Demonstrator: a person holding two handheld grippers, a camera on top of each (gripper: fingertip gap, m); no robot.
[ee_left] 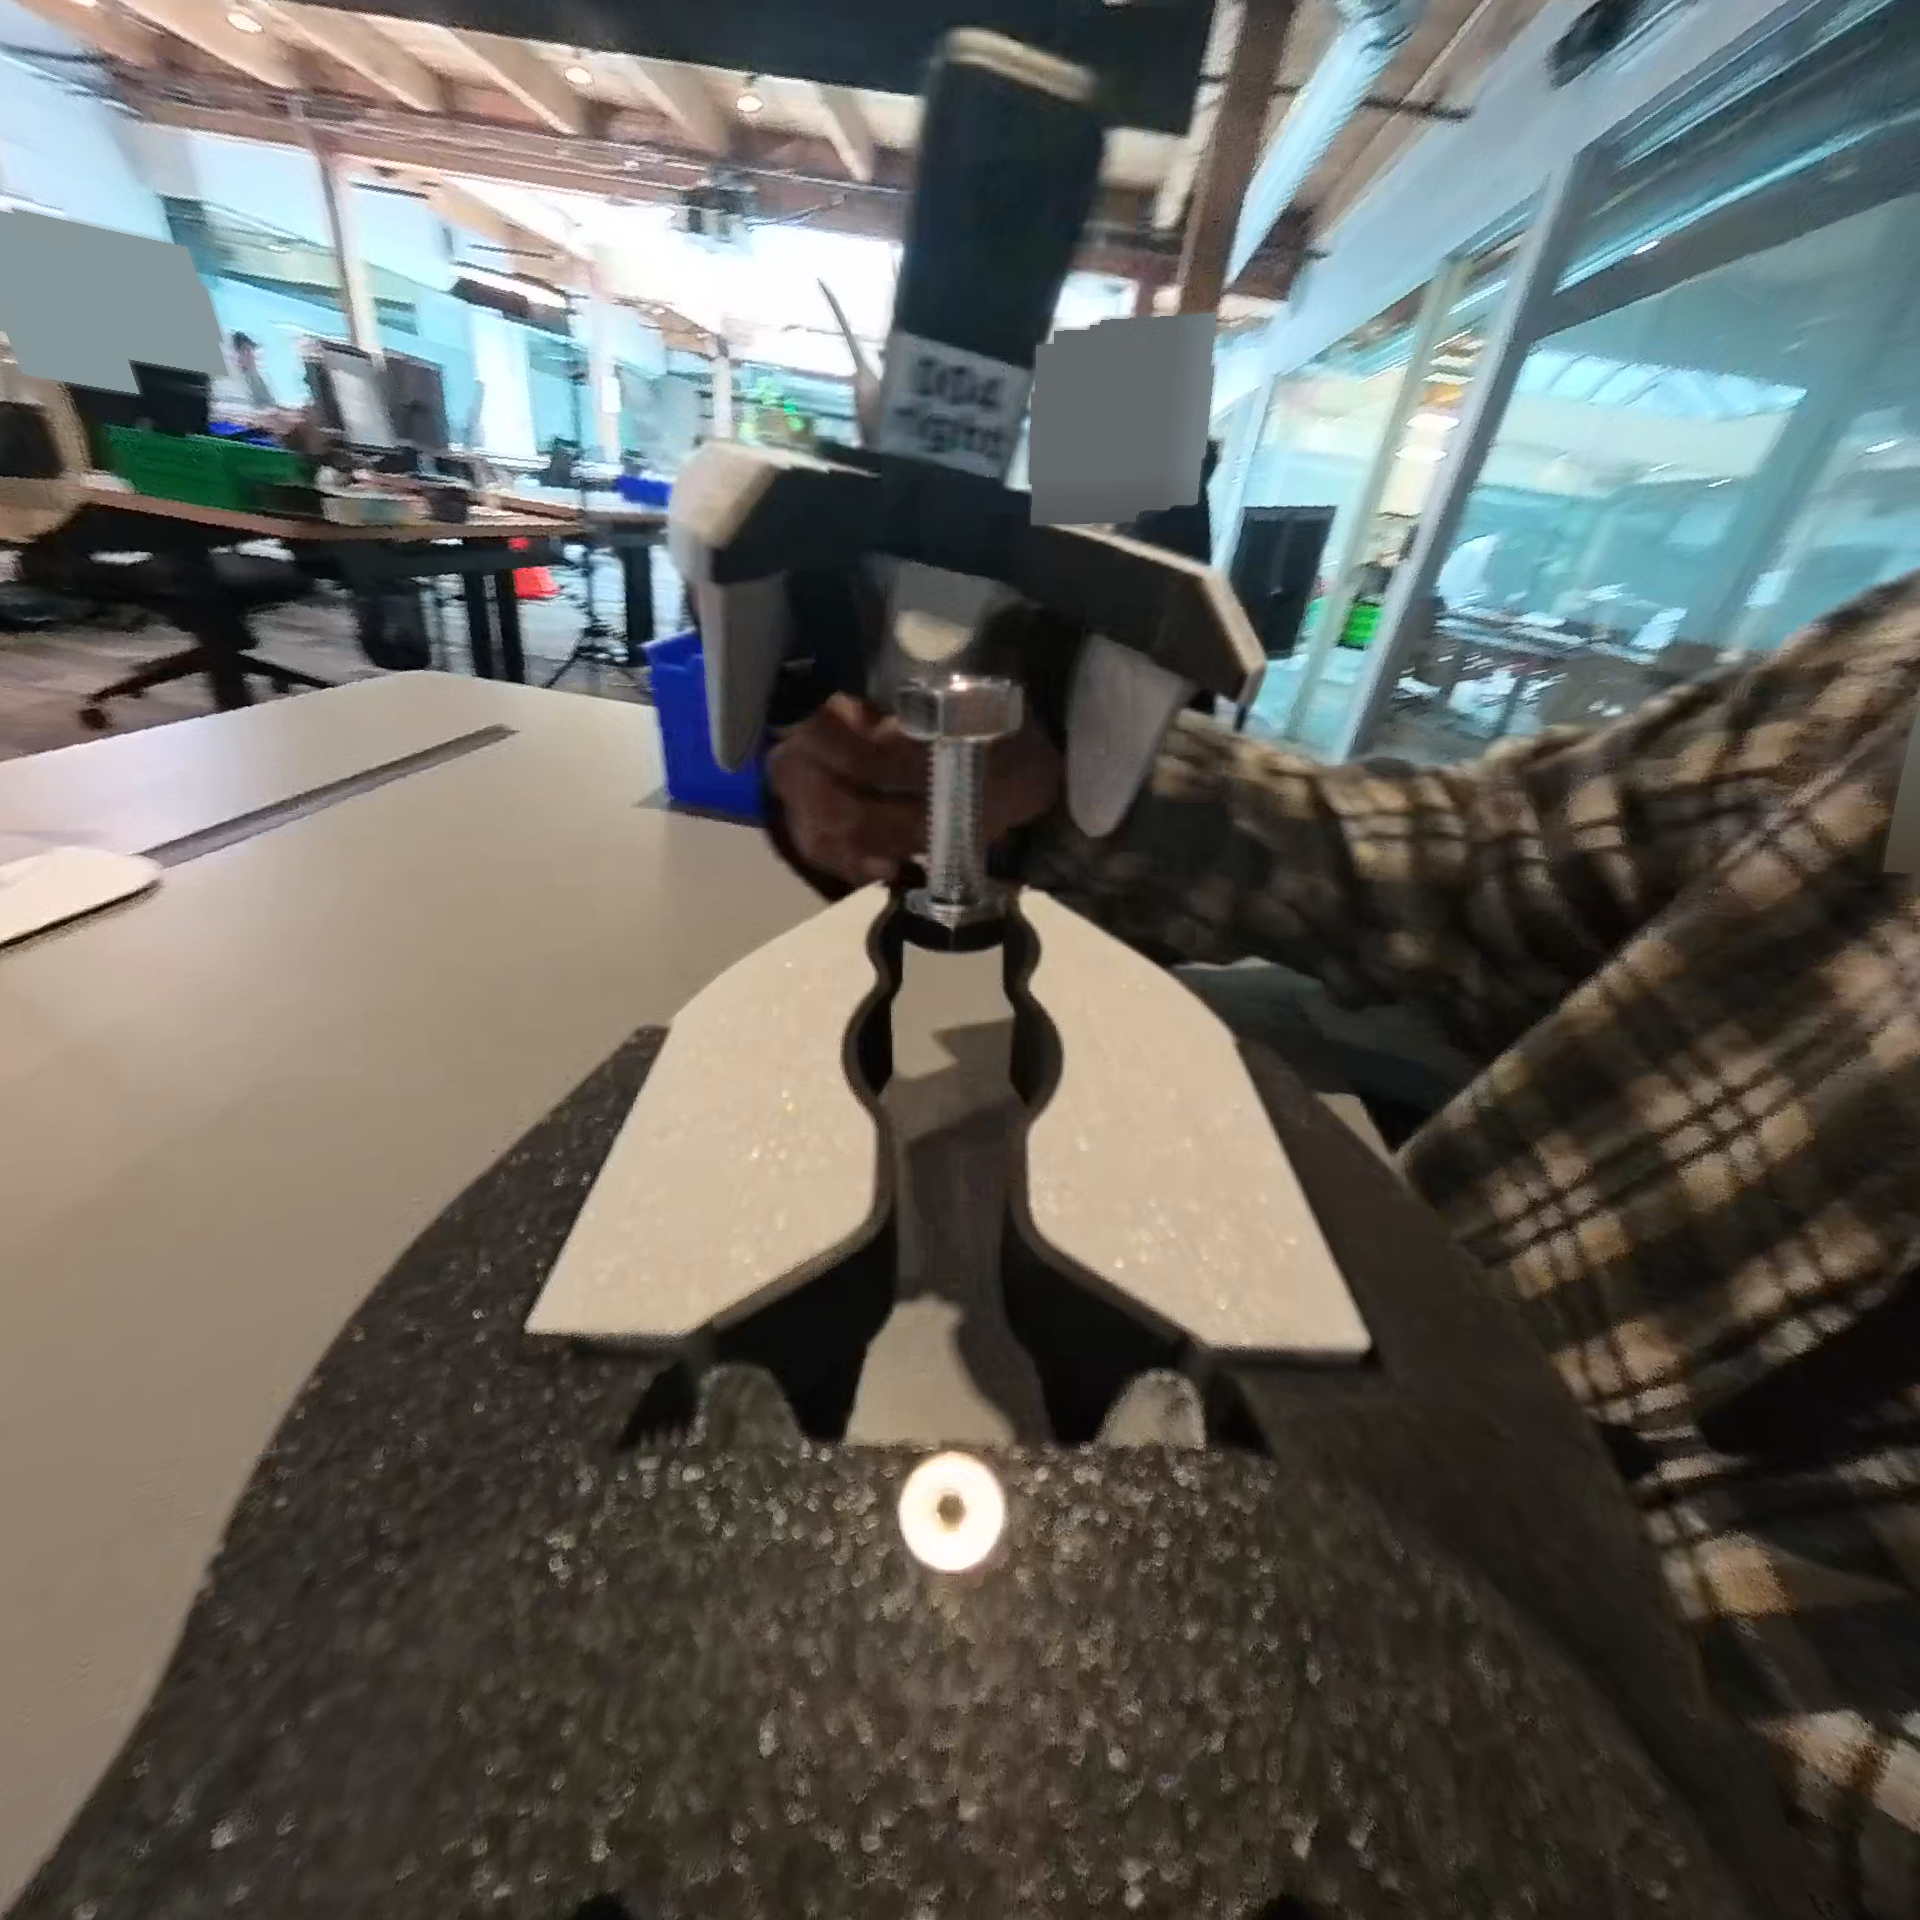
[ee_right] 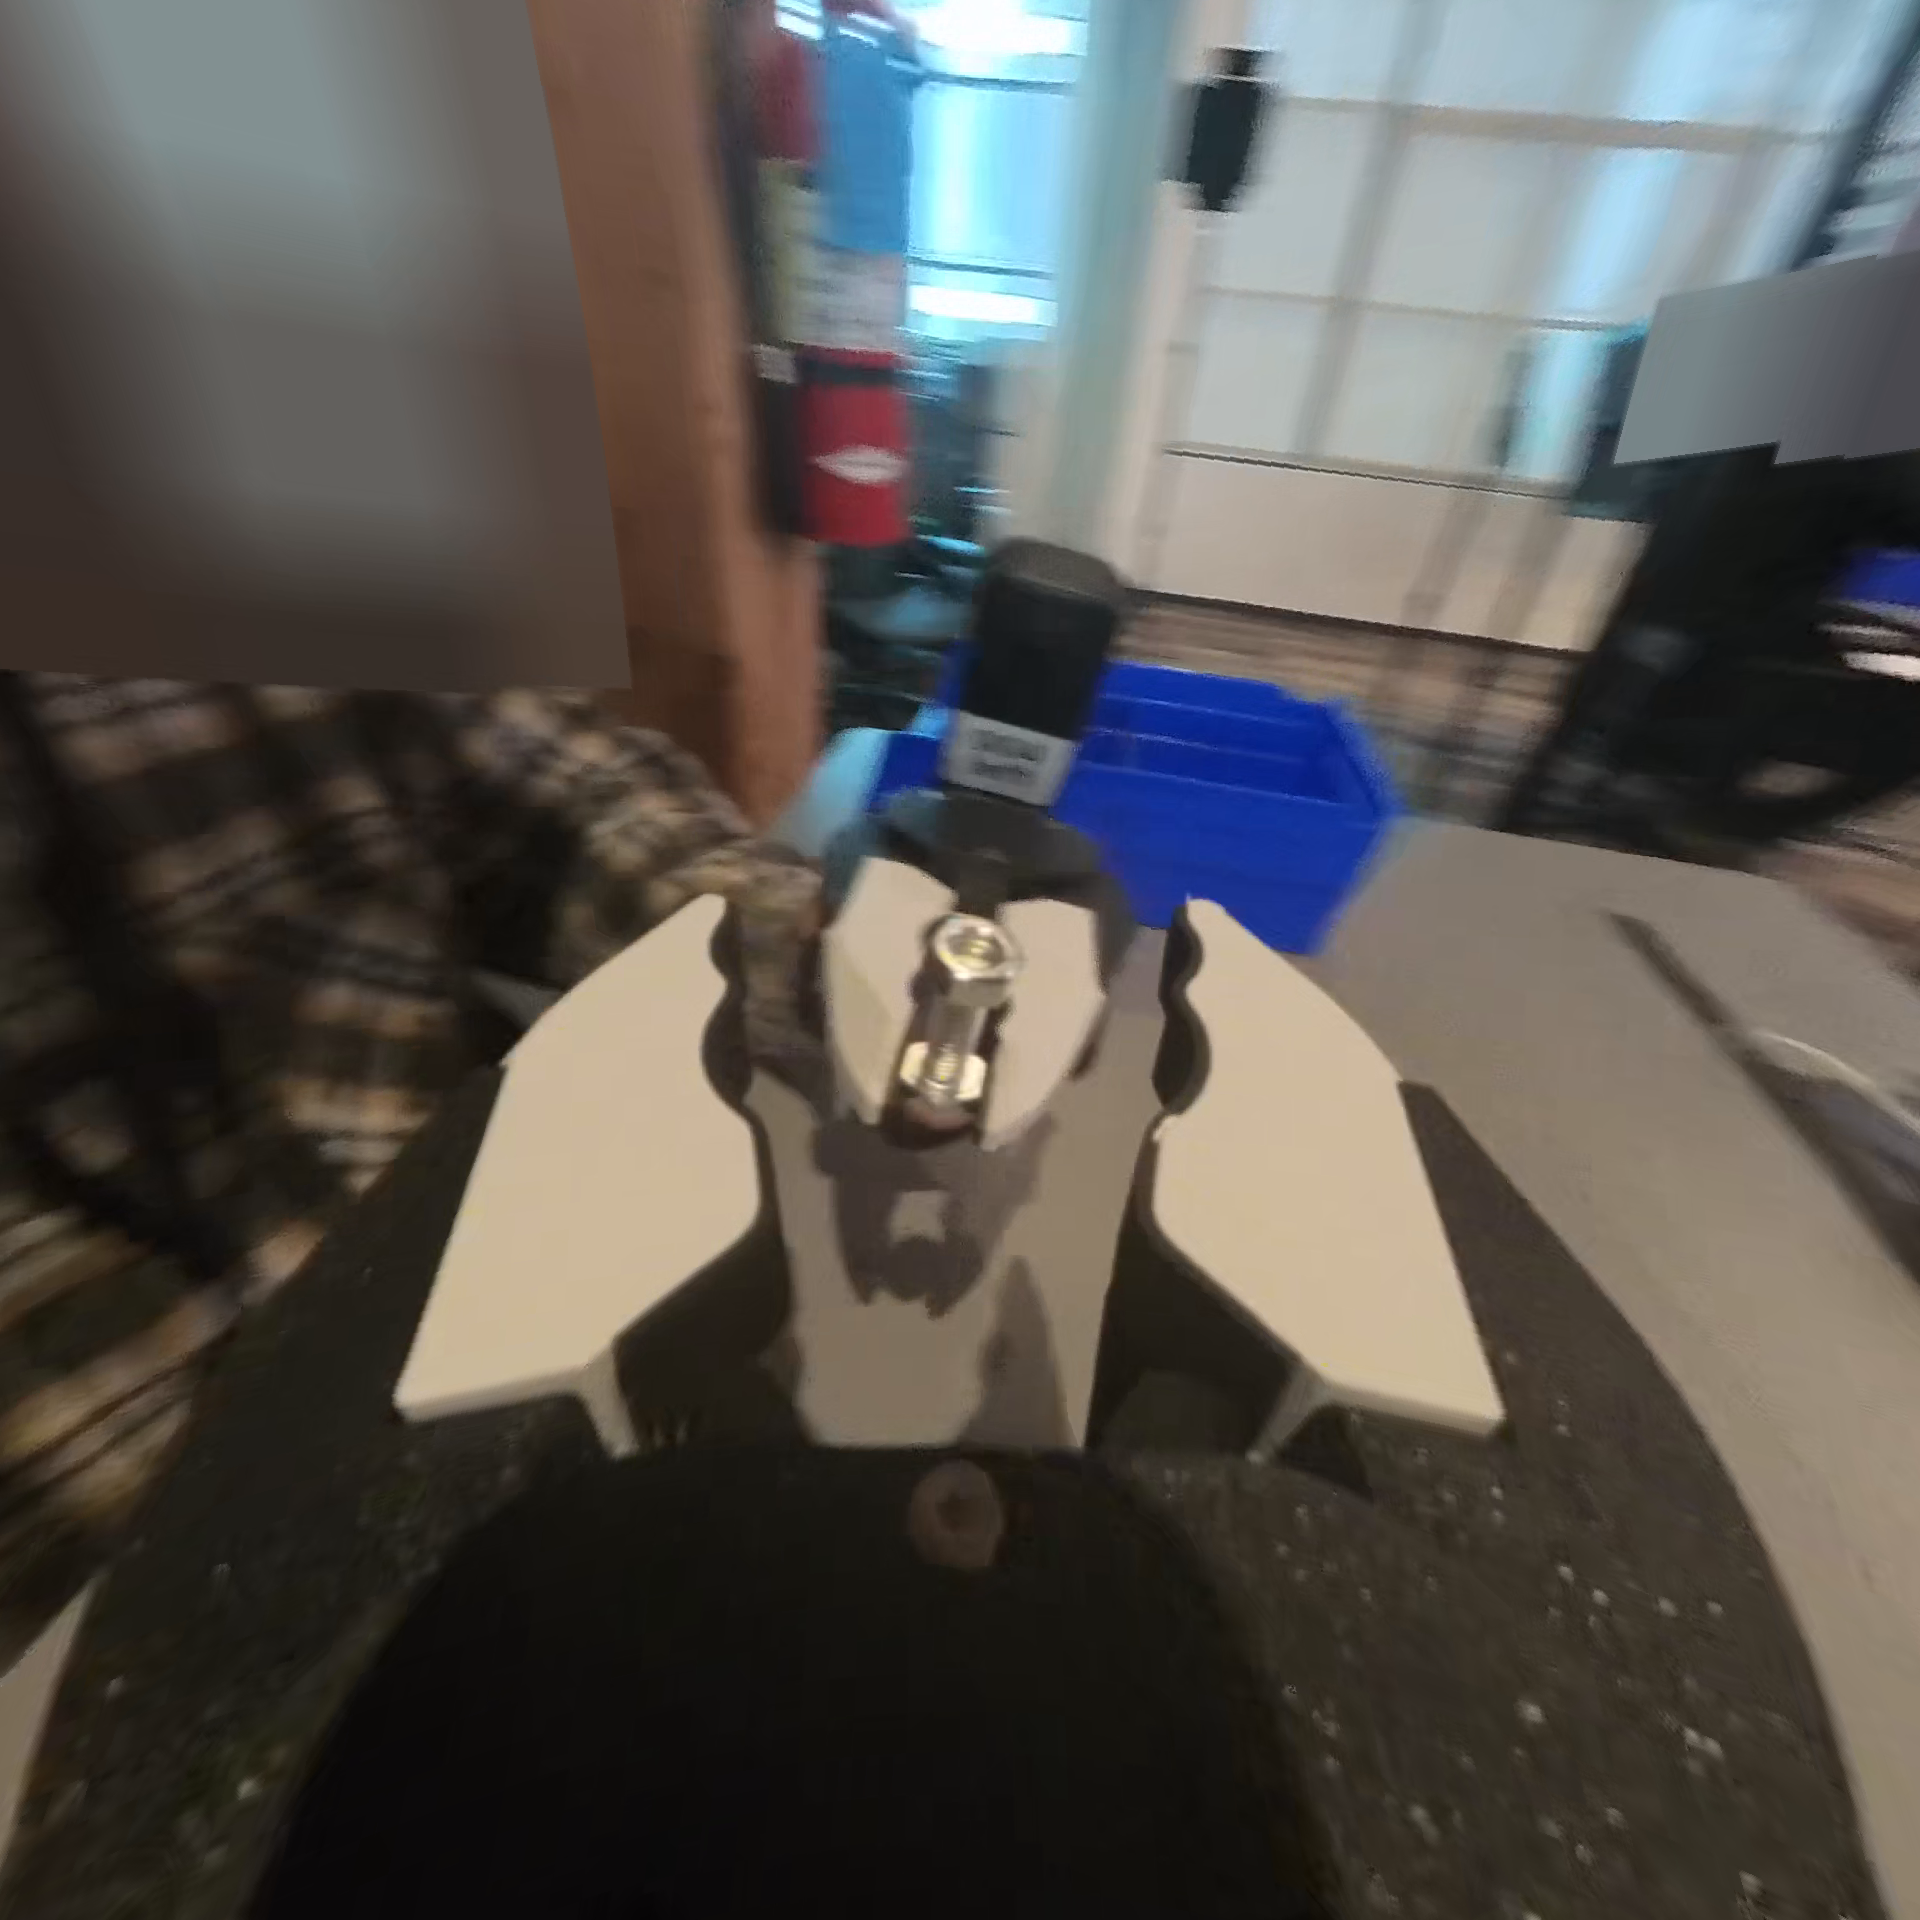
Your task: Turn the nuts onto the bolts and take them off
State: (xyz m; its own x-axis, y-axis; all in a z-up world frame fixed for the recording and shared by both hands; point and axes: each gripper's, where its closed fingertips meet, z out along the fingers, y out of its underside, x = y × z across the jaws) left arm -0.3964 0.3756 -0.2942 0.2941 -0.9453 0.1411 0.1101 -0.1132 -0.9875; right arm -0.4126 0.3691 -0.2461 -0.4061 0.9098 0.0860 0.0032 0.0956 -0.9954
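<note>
A silver bolt (ee_left: 951, 810) stands upright above the grey table (ee_left: 312, 987). A hex nut (ee_left: 958, 707) sits at the top end of its thread. My left gripper (ee_left: 951, 920) is shut on the bolt's lower hex end, with its white fingers (ee_left: 758, 1143) meeting around it. My right gripper (ee_left: 920, 779) faces it from beyond, open, with one finger on each side of the nut and apart from it. In the right wrist view, my right gripper (ee_right: 951, 925) is spread wide around the nut (ee_right: 971, 951) and the bolt (ee_right: 945, 1023). The left gripper (ee_right: 935, 1117) holds the bolt's base there.
A blue bin (ee_left: 696, 717) stands at the table's far edge and also shows in the right wrist view (ee_right: 1226, 810). A white flat object (ee_left: 62, 894) lies at the left. A plaid sleeve (ee_left: 1558, 935) reaches in from the right. Desks and chairs stand behind. The grippers' ends are close to 5 cm from one another.
</note>
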